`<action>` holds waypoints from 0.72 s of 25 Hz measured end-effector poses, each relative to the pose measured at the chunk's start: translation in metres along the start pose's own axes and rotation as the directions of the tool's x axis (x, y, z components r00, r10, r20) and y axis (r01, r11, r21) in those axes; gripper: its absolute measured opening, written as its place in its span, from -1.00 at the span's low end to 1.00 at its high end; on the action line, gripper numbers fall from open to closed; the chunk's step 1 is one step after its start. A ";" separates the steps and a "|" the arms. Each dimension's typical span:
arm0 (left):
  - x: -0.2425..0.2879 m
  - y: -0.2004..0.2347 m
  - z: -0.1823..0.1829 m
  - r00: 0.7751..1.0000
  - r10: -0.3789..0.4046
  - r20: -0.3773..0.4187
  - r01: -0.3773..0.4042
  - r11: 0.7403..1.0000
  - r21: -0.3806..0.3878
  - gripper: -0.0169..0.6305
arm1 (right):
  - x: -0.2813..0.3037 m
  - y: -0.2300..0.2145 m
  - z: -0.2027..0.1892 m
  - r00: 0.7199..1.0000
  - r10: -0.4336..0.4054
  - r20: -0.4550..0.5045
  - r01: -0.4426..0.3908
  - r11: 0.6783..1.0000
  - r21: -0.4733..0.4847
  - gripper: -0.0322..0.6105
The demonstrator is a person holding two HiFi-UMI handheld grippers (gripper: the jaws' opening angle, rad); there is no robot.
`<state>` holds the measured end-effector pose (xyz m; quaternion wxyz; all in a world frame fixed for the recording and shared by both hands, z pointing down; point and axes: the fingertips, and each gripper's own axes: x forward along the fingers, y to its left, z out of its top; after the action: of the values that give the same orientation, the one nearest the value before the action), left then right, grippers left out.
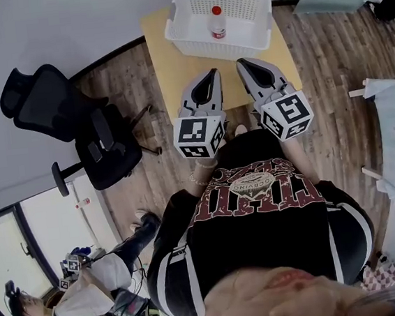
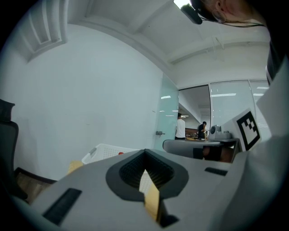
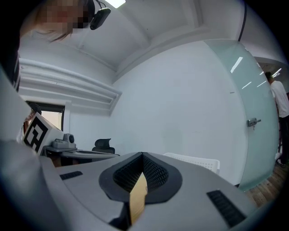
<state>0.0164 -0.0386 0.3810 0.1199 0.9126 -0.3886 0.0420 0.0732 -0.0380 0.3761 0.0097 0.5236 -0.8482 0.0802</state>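
Head view: the left gripper (image 1: pixel 211 78) and right gripper (image 1: pixel 245 67) hover over the bench's (image 1: pixel 164 73) near edge, their fingers closed together and holding nothing. A red-capped bottle (image 1: pixel 217 24) stands in the white basket (image 1: pixel 200 47) at the far edge.

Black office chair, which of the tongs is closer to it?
Left. The left tongs are over the wooden table, on the side toward the chair; the right tongs sit just beyond them, farther from the chair.

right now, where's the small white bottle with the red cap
In the head view the small white bottle with the red cap stands inside the white plastic basket, near its middle, at the far end of the wooden table.
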 end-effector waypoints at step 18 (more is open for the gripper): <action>0.038 0.009 -0.009 0.999 0.036 -0.018 -0.036 0.999 -0.021 -0.80 | 0.016 -0.040 -0.011 1.000 0.014 -0.026 -0.013 1.000 0.017 -0.85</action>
<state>0.0360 -0.0689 0.3976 0.1323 0.9037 -0.4044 0.0482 0.1012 -0.0682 0.3941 0.0160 0.5168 -0.8507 0.0943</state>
